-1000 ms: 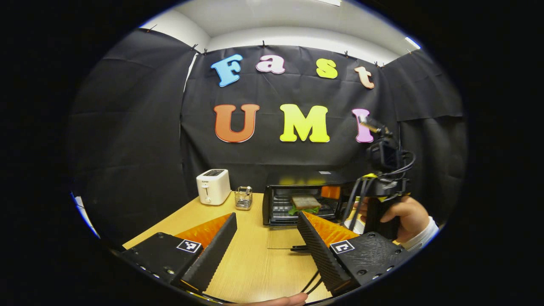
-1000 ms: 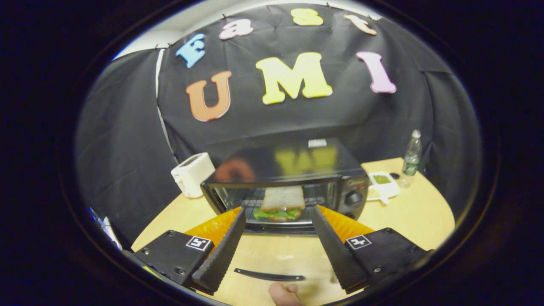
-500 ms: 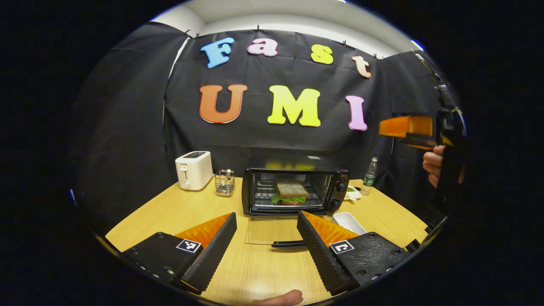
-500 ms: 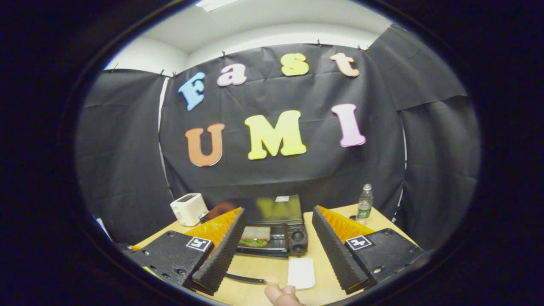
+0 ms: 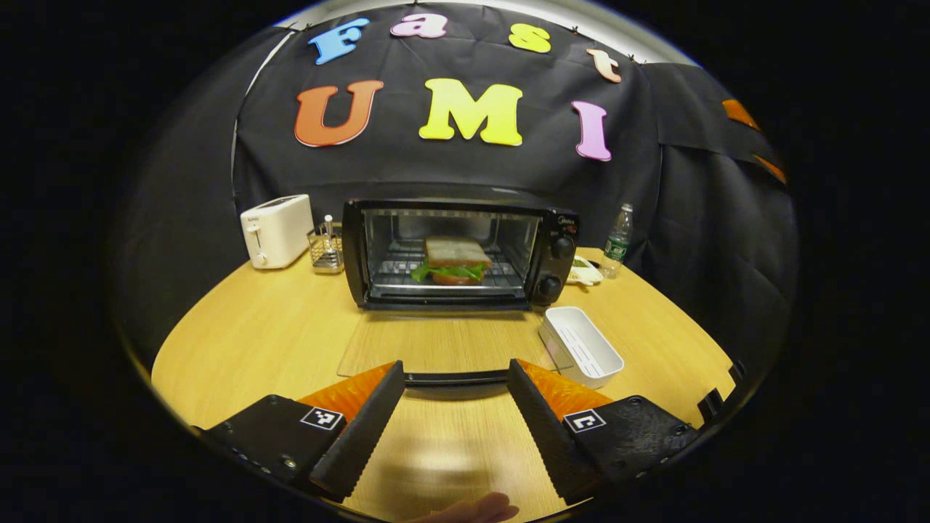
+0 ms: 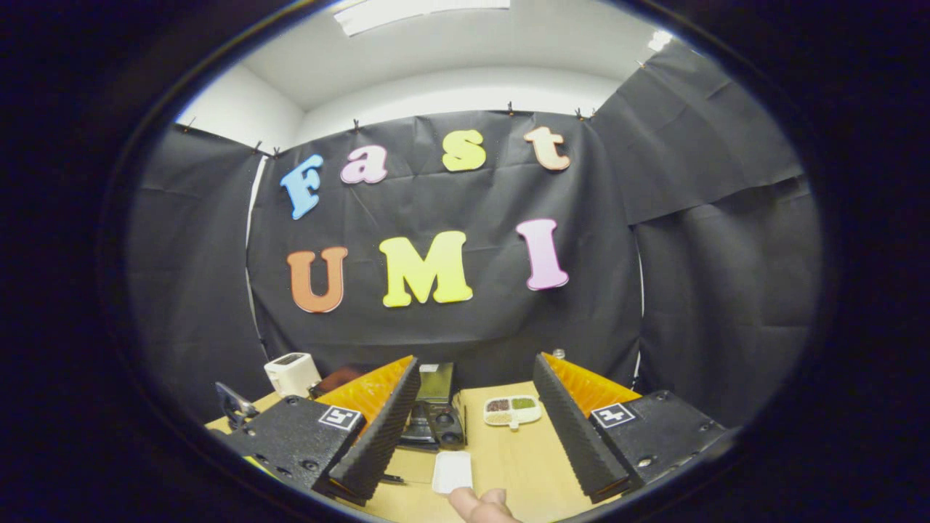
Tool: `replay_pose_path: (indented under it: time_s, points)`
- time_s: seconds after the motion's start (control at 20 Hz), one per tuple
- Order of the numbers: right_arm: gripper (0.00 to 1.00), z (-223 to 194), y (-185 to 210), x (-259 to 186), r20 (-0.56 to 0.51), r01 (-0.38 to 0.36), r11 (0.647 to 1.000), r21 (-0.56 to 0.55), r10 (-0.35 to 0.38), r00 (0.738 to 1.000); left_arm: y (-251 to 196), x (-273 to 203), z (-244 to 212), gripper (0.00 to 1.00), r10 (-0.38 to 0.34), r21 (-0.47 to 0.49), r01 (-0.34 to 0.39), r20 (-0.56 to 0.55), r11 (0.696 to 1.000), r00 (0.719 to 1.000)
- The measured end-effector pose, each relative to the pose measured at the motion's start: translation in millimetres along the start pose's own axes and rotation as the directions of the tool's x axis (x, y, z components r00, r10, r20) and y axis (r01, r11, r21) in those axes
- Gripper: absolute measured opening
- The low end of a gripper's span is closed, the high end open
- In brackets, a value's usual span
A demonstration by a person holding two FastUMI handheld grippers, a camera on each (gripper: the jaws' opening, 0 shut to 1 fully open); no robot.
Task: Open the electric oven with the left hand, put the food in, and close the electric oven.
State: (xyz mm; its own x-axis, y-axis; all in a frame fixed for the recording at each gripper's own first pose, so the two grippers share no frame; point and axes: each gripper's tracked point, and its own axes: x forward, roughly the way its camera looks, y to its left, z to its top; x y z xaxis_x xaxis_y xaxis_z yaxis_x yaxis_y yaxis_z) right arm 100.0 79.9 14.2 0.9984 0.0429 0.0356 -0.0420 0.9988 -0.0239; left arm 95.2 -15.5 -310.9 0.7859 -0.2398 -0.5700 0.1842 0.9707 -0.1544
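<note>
Sandwich sits inside the electric oven at 12 o'clock — door down flat. Left gripper fingers wide, empty; right gripper likewise. Stiff glass door — lift by its handle.

A white toaster stands at the far left of the wooden bench, with a small wire rack just beside it. A clear bottle stands at the far right, near a divided dish. An empty white tray lies nearer, to the right.
</note>
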Motion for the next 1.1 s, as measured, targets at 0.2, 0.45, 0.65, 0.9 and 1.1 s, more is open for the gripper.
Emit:
replay_pose_path:
  time_s: [0.2,0.45,0.65,0.9,1.1]
  points:
    - [1.00,1.5,-14.4,-0.8,0.004,-0.024,1.000,0.004,0.024,1.000,-7.6,17.9,-23.1,0.95,0.019,0.016,-0.018,-0.077,1.000,0.997]
    - [1.00,-5.5,-39.5,4.7,0.010,-0.008,1.000,0.009,0.007,1.000,-17.0,37.6,-48.0,0.95,0.061,0.050,-0.054,-0.165,0.997,0.984]
    - [1.00,-3.5,-53.8,5.3,0.046,0.008,1.000,0.000,-0.008,0.999,-16.4,47.8,-48.1,0.96,0.082,0.043,-0.076,-0.175,0.996,0.981]
    - [1.00,-7.3,-64.7,5.9,0.048,0.009,1.000,0.001,-0.009,0.999,-13.8,52.8,-50.7,0.96,0.102,0.044,-0.094,-0.210,0.995,0.972]
    - [1.00,-16.3,-64.6,9.8,0.028,-0.005,1.000,0.016,0.004,1.000,-13.4,52.3,-46.4,0.96,0.114,0.049,-0.106,-0.213,0.993,0.970]
